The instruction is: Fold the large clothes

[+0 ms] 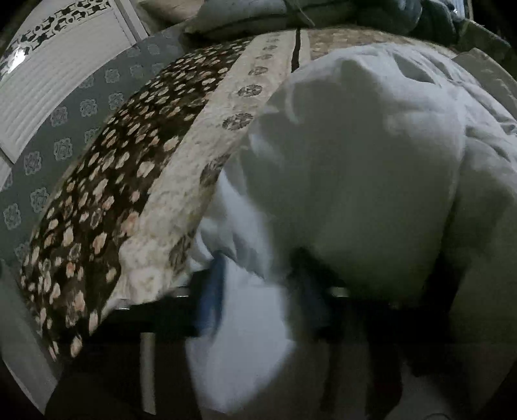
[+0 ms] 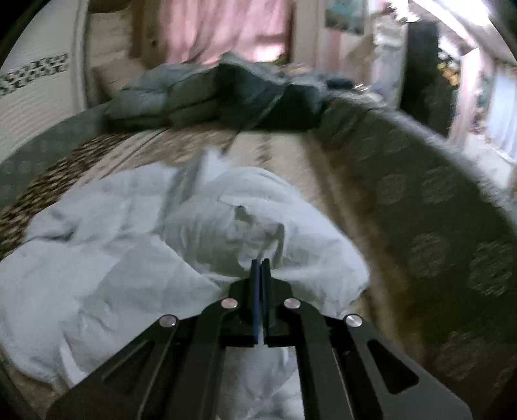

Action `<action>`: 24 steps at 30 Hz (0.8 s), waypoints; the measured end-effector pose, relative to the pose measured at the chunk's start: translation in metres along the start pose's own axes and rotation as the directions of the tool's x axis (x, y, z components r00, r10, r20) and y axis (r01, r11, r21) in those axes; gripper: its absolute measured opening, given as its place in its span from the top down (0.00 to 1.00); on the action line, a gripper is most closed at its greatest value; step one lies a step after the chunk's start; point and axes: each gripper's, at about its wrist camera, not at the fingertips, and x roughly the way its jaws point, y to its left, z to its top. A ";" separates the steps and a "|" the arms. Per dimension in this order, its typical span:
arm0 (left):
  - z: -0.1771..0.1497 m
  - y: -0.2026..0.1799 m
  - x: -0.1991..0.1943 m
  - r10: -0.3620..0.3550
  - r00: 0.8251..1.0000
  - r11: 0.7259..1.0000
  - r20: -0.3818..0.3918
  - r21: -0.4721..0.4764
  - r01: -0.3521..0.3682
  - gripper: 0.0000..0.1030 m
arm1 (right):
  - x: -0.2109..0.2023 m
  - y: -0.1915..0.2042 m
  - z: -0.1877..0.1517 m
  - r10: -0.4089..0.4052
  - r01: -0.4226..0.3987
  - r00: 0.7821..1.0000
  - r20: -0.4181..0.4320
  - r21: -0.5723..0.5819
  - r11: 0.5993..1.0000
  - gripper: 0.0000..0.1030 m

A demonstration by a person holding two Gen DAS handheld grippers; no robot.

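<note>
A large white garment (image 2: pixel 135 245) lies crumpled on the patterned bedspread (image 2: pixel 290 161). In the right wrist view my right gripper (image 2: pixel 261 263) is shut, its blue pads pressed together on a raised fold of the white garment. In the left wrist view the same white garment (image 1: pixel 355 168) fills the right side, blurred. My left gripper (image 1: pixel 258 274) shows as two blurred dark and blue fingers (image 1: pixel 213 290) with white cloth bunched between them, near the bed's edge.
A brown floral bedspread (image 1: pixel 106 206) with a cream stripe covers the bed. A pile of grey-blue folded bedding (image 2: pixel 206 97) sits at the far end. A white headboard (image 1: pixel 55 90) is at left. Pink curtains (image 2: pixel 226 29) hang behind.
</note>
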 end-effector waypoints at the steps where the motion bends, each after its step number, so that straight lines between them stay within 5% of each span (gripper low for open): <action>1: 0.004 0.002 0.002 0.001 1.000 1.000 -0.008 -0.016 -0.001 0.87 | 0.004 -0.013 0.004 -0.038 0.038 0.999 0.010 0.004 0.999 1.00; 2: 0.009 0.006 0.003 -0.006 1.000 0.999 -0.015 -0.036 0.006 1.00 | 0.007 -0.026 0.009 -0.077 0.077 0.997 0.022 -0.001 0.997 1.00; 4: 0.020 0.012 0.004 0.017 1.000 0.999 -0.006 -0.030 -0.017 1.00 | 0.009 -0.053 0.019 -0.158 0.158 0.986 0.046 -0.007 0.987 1.00; 6: 0.036 0.016 -0.002 0.118 0.992 0.992 0.046 0.035 -0.119 1.00 | 0.006 -0.090 0.033 -0.250 0.249 0.965 0.076 0.024 0.968 1.00; 10: 0.068 0.053 -0.017 0.236 0.964 0.972 0.124 -0.031 -0.234 1.00 | -0.020 -0.171 0.060 -0.466 0.451 0.874 0.139 0.129 0.883 1.00; 14: 0.103 0.082 -0.036 0.313 0.931 0.950 0.187 -0.078 -0.304 1.00 | -0.016 -0.192 0.065 -0.434 0.427 0.896 0.100 0.078 0.901 1.00; 16: 0.114 0.080 -0.050 0.361 0.900 0.933 0.243 -0.080 -0.352 1.00 | -0.007 -0.185 0.059 -0.379 0.376 0.922 0.077 0.056 0.925 0.95; 17: 0.120 0.078 -0.057 0.342 0.902 0.940 0.264 -0.093 -0.329 1.00 | 0.000 -0.179 0.054 -0.332 0.329 0.942 0.052 0.061 0.942 0.85; 18: 0.129 0.079 -0.062 0.317 0.907 0.948 0.276 -0.097 -0.302 0.95 | 0.006 -0.175 0.051 -0.300 0.297 0.953 0.037 0.072 0.952 0.47; 19: 0.137 0.070 -0.064 0.278 0.917 0.961 0.286 -0.087 -0.264 0.82 | 0.011 -0.169 0.048 -0.252 0.248 0.967 0.039 0.088 0.965 0.27; 20: 0.141 0.062 -0.065 0.259 0.919 0.966 0.296 -0.076 -0.248 0.39 | 0.018 -0.164 0.045 -0.209 0.205 0.977 0.034 0.096 0.974 0.14; 21: 0.141 0.045 -0.072 0.239 0.909 0.971 0.342 -0.054 -0.234 0.03 | 0.030 -0.155 0.043 -0.170 0.169 0.985 0.007 0.096 0.981 0.14; 23: 0.142 0.023 -0.084 0.215 0.892 0.973 0.398 -0.010 -0.230 0.03 | 0.051 -0.134 0.041 -0.119 0.122 0.992 -0.034 0.076 0.990 0.14; 24: 0.140 0.005 -0.089 0.180 0.897 0.978 0.405 0.022 -0.206 0.03 | 0.059 -0.126 0.042 -0.106 0.108 0.994 -0.041 0.069 0.992 0.14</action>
